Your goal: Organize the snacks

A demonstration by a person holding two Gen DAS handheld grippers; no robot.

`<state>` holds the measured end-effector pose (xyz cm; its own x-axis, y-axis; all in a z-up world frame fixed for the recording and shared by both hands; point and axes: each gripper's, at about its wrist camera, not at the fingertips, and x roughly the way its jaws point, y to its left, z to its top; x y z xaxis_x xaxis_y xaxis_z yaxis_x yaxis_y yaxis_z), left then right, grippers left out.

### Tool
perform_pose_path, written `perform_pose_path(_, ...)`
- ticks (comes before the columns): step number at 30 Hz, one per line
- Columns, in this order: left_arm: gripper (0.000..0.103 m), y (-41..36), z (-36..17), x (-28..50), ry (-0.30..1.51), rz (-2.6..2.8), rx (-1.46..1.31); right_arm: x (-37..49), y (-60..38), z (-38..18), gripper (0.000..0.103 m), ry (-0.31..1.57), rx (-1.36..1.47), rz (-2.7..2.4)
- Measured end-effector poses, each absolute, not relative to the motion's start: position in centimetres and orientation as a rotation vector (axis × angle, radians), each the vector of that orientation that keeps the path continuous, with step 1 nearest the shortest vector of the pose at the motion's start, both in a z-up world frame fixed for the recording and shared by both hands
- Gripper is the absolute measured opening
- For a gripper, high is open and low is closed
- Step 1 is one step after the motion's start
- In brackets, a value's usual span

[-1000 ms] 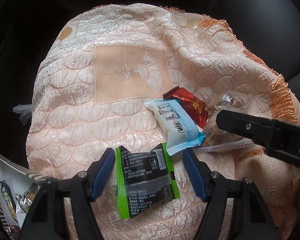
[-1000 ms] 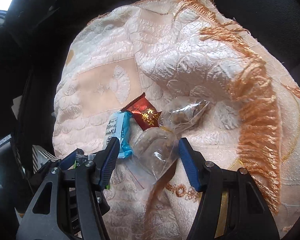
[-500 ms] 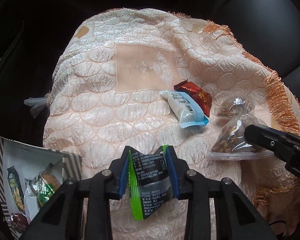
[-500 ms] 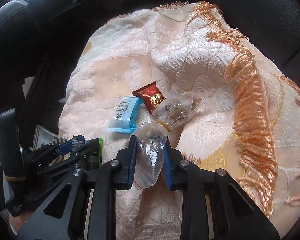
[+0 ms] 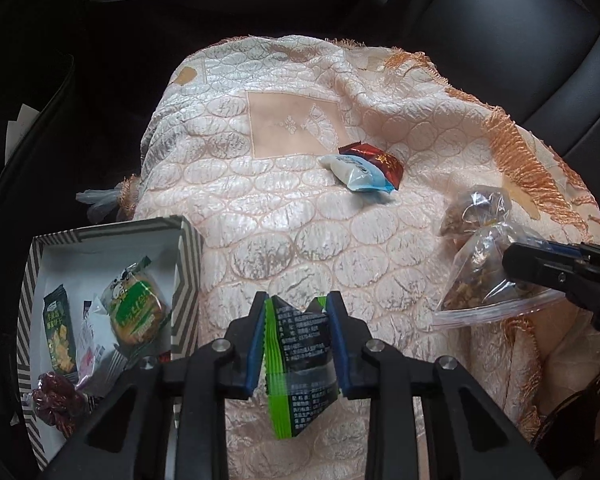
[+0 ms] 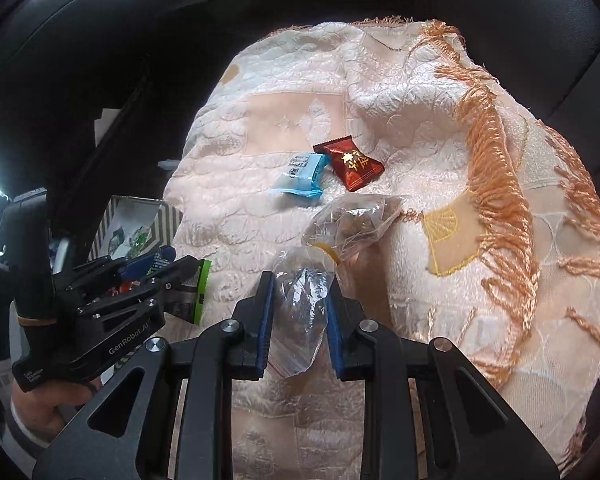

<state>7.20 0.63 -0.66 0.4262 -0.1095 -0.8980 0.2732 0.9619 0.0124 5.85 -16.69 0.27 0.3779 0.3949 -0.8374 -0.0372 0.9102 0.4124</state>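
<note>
Left gripper [image 5: 296, 344] clamps the green-and-black foil snack packet [image 5: 300, 360], right gripper [image 6: 299, 316] pinches the clear zip bag of nuts [image 6: 300, 312]; swing left toward the striped cardboard box [image 5: 186, 280] at 9 o'clock, release low.

Striped box [image 5: 188, 264] cut by edge; wrapper print unreadable.

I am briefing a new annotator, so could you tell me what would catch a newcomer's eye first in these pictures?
First, both grippers clamp snacks: the left gripper pinches a green-and-black packet, the right gripper a clear zip bag. Next, a red candy and a blue-white packet lie touching mid-cloth, and a striped box of snacks sits at left.
</note>
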Motion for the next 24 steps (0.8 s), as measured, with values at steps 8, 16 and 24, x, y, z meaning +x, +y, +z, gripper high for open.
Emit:
perform_pose_path(8, 0.031, 1.9, 0.9, 4.6, 1.065, -0.226, 0.196, 3.8, -14.8, 1.4, 0.022, 1.144, 0.344, 0.336)
perform_pose_path(16, 0.031, 4.2, 1.9, 3.2, 1.045, -0.199, 0.19, 2.9, -11.9, 2.9, 0.022, 1.126, 0.313, 0.396)
perform_pose_path(24, 0.031, 7.7, 2.6, 2.2, 1.035, -0.149, 0.166, 2.6, -7.4, 4.2, 0.022, 1.113, 0.257, 0.484)
